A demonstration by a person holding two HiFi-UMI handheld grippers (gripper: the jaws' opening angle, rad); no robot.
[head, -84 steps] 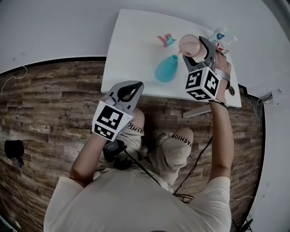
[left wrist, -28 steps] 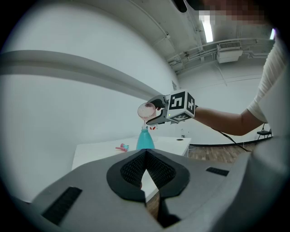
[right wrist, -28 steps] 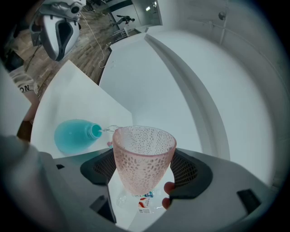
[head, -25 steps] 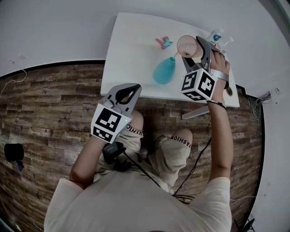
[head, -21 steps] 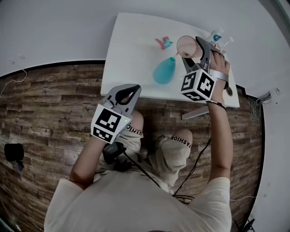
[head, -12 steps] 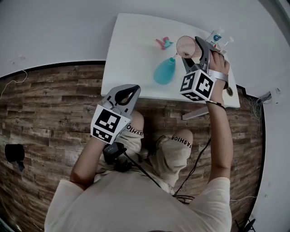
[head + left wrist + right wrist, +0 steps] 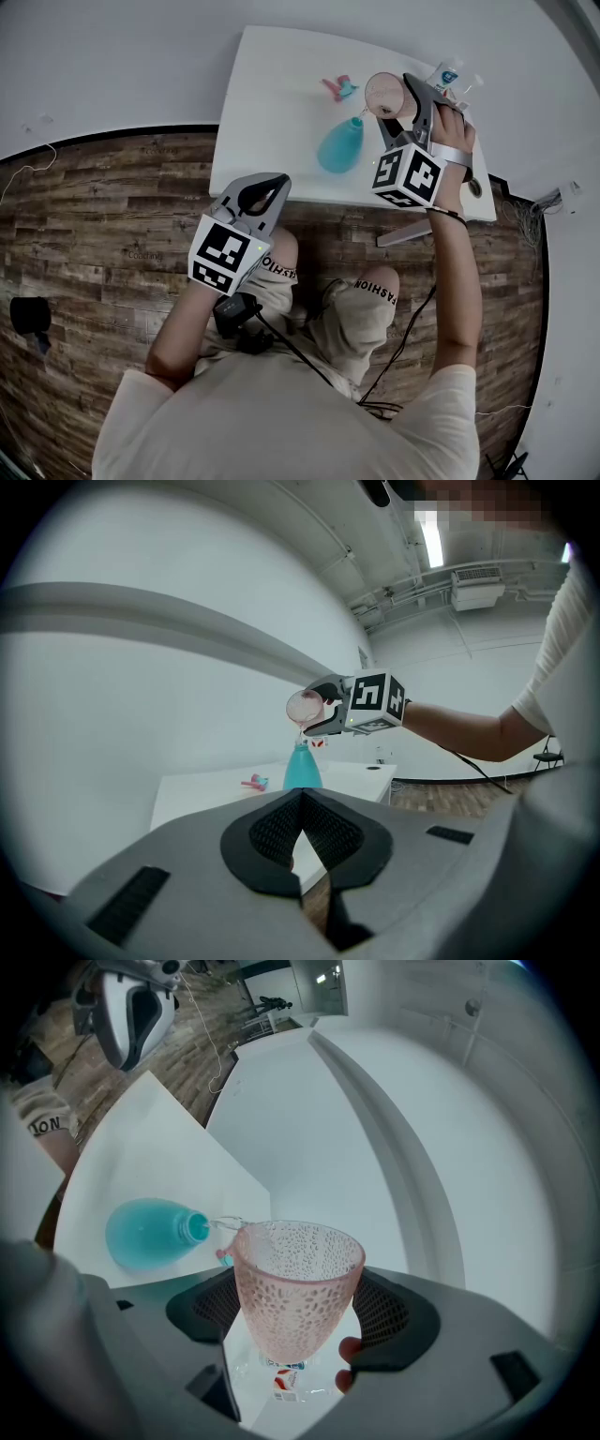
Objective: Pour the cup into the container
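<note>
**Two grippers, one tipping a pink cup over a teal container**

On the person's right side, the right gripper [image 7: 399, 97] is holding a pink dimpled cup [image 7: 296, 1283] by its sides. Its jaws are parted just enough to take the cup and are pressing on both walls. The cup is hanging tilted in the air above the white desk [image 7: 272, 94], with its lip just beside the narrow mouth of the teal container [image 7: 341, 146]. The container is standing upright on the desk with nothing holding it. In the right gripper view, a thin clear stream [image 7: 221, 1223] is running from the cup's lip towards that mouth.

Pouring well here seems to call for a slow, small tilt, because the opening is narrow and a faster flow would likely be overshooting it. The lip should be staying right above the mouth, close but not touching. The container looks light, so a nudge could be tipping it over.

On the other side, the left gripper [image 7: 255, 193] is hanging low over the person's lap, well apart from the desk. Its jaws are closed together with nothing between them.
</note>
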